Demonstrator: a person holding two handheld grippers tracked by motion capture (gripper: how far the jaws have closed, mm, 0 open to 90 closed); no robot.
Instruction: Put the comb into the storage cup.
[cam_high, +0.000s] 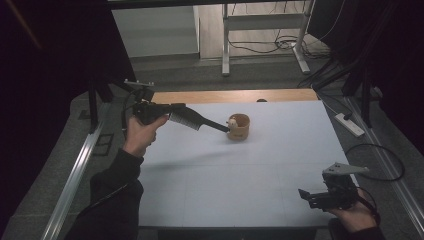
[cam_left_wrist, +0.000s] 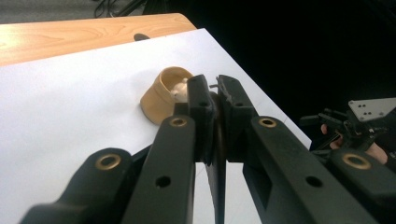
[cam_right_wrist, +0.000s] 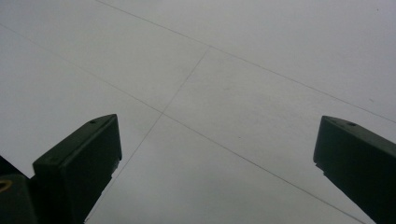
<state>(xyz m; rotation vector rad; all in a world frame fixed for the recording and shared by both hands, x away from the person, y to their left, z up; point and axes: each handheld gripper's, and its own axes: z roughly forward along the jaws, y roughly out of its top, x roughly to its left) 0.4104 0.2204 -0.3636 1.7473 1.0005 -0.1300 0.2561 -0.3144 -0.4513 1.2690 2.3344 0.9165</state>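
A small tan wooden cup (cam_high: 240, 127) stands on the white table top (cam_high: 225, 175), right of centre towards the far side, with a small pale thing (cam_high: 232, 121) inside it. My left gripper (cam_high: 225, 128) reaches in from the left, its jaws pressed together with the tips at the cup's near wall. In the left gripper view the shut left gripper (cam_left_wrist: 216, 86) covers the right side of the cup (cam_left_wrist: 161, 95); I cannot tell whether the rim is pinched. My right gripper (cam_high: 306, 196) rests low at the near right corner, its jaws wide apart over bare table (cam_right_wrist: 219, 93).
A strip of bare wood (cam_high: 235, 95) runs along the table's far edge. Metal rails flank the table at left (cam_high: 75, 175) and right. A power strip (cam_high: 350, 125) and cables lie on the floor to the right. Desk legs (cam_high: 226, 40) stand beyond.
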